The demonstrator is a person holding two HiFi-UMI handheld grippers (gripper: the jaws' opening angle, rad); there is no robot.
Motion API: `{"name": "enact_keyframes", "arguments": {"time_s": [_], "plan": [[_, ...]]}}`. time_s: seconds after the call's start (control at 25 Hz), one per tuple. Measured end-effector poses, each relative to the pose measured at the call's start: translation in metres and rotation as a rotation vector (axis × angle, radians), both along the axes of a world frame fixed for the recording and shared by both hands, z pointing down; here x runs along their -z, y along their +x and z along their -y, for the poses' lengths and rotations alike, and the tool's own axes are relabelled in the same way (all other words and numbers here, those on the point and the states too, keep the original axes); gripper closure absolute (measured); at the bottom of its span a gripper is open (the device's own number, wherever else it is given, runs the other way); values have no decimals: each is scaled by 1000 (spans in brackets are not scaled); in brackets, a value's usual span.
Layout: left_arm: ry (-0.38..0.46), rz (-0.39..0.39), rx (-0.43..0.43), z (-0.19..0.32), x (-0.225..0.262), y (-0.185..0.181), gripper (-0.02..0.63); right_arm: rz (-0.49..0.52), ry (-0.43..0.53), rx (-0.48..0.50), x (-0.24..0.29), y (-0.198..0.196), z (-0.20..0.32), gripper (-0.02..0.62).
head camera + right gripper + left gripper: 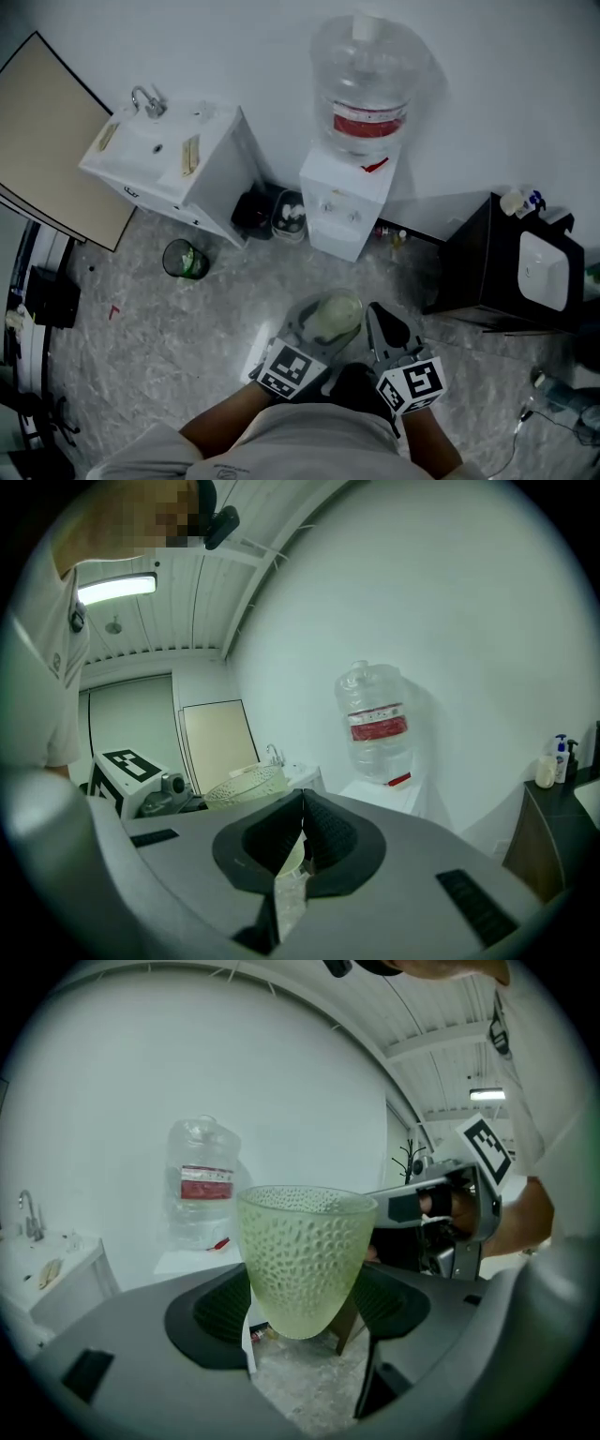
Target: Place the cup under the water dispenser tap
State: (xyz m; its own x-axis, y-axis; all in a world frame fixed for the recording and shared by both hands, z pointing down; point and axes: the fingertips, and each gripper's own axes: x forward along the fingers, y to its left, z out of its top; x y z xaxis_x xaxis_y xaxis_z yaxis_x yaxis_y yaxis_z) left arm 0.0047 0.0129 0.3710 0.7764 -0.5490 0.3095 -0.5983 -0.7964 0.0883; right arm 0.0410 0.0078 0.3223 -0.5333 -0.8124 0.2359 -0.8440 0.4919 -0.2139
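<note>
One part done: the left gripper (pixel 302 1312) grasps the pale green dimpled glass cup (pixel 302 1251), the right gripper (pixel 300 841) clenched empty; reaching the far white water dispenser (pixel 347 202) tap is left

White wall (pixel 234 47), grey marbled floor (pixel 178 323), white sink unit (pixel 217 178), black cabinet (pixel 473 272)

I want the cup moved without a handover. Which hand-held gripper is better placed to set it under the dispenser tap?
Left. The left hand-held gripper already clasps the green cup, upright, with the water dispenser ahead. The right hand-held gripper is shut, with nothing between its jaws.
</note>
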Motion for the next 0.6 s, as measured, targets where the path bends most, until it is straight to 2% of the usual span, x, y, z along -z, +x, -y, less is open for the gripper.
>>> {"name": "enact_keyframes", "arguments": {"time_s": [0.32, 0.6], "plan": [[-17, 23, 5, 76, -50, 7, 262, 7, -36, 0, -27, 9, 70, 580], [16, 51, 23, 155, -144, 20, 262, 6, -56, 41, -94, 23, 145, 580]]}}
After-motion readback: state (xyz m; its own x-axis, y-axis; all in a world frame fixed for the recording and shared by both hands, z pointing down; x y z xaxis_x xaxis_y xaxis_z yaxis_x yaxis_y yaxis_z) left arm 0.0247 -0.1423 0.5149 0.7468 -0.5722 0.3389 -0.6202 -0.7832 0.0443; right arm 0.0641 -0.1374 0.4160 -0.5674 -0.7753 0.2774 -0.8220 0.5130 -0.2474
